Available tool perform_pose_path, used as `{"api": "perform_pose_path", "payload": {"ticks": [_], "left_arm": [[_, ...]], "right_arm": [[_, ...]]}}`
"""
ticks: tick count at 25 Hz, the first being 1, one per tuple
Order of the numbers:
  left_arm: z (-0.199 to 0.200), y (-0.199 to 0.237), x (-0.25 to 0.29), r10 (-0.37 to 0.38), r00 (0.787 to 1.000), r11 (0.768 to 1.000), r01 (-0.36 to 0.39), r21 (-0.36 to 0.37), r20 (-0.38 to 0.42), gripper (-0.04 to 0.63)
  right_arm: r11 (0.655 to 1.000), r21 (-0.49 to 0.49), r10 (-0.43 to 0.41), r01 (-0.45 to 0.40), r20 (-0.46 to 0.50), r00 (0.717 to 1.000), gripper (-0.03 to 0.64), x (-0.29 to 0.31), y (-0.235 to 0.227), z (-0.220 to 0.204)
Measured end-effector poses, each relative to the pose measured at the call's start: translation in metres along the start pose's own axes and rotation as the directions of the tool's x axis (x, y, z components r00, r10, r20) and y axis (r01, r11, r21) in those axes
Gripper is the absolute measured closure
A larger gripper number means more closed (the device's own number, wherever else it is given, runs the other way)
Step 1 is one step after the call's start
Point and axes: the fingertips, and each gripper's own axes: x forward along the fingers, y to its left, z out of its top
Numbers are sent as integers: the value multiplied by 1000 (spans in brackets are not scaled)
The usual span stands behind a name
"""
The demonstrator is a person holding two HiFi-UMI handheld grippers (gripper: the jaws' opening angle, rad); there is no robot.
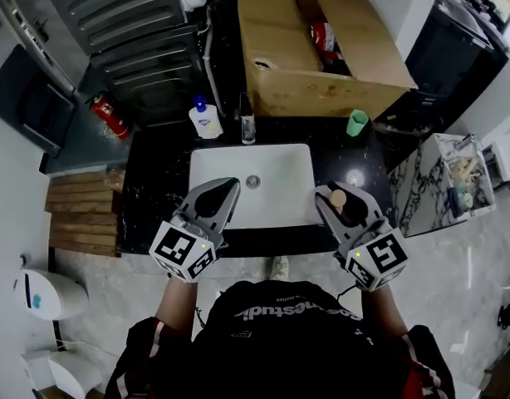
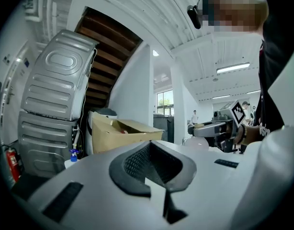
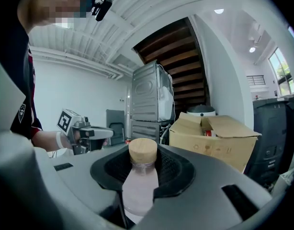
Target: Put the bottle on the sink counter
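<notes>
A: Where is the bottle?

B: It is in the right gripper. The right gripper view shows both dark pads pressed against its pale, frosted body, and the round wooden cap stands up above them. The bottle is upright.

A: And how does it sit relative to the sink?

B: In the head view it is at about four o'clock from the drain. It shows over the black counter, just beside the right edge of the white basin. No view shows whether its base touches the stone.

A: What about the left gripper?

B: Its jaws are together with nothing between them. The left gripper view shows the pads meeting at a seam. It sits at about eight o'clock from the drain, over the basin's left front edge, and points toward twelve. The two grippers are side by side and well apart.

A: What else is on the counter?

B: A white soap bottle with a blue pump stands at eleven o'clock from the drain. A dark tap is at twelve and a green cup at two. An open cardboard box stands behind the cup, further toward twelve. A red fire extinguisher lies on the floor toward ten o'clock, near the grey appliances.
</notes>
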Motion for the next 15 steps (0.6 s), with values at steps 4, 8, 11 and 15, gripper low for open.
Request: {"api": "perform_pose_path", "payload": {"ticks": [4, 8, 11, 15], "left_arm": [[-5, 9, 31, 50, 999, 999, -50, -3, -16, 581], [-14, 21, 49, 89, 995, 996, -89, 0, -54, 581], [-23, 39, 61, 126, 989, 992, -126, 7, -74, 581], [-29, 65, 67, 162, 985, 987, -163, -8, -63, 581]], "right_arm": [[999, -2, 44, -44, -13, 999, 465, 17, -33, -3], [999, 24, 43, -43, -7, 999, 465, 37, -60, -8], [999, 17, 30, -30, -6, 1000, 465, 56, -77, -13], [1000, 13, 7, -6, -11, 1000, 465, 91, -95, -24]]}}
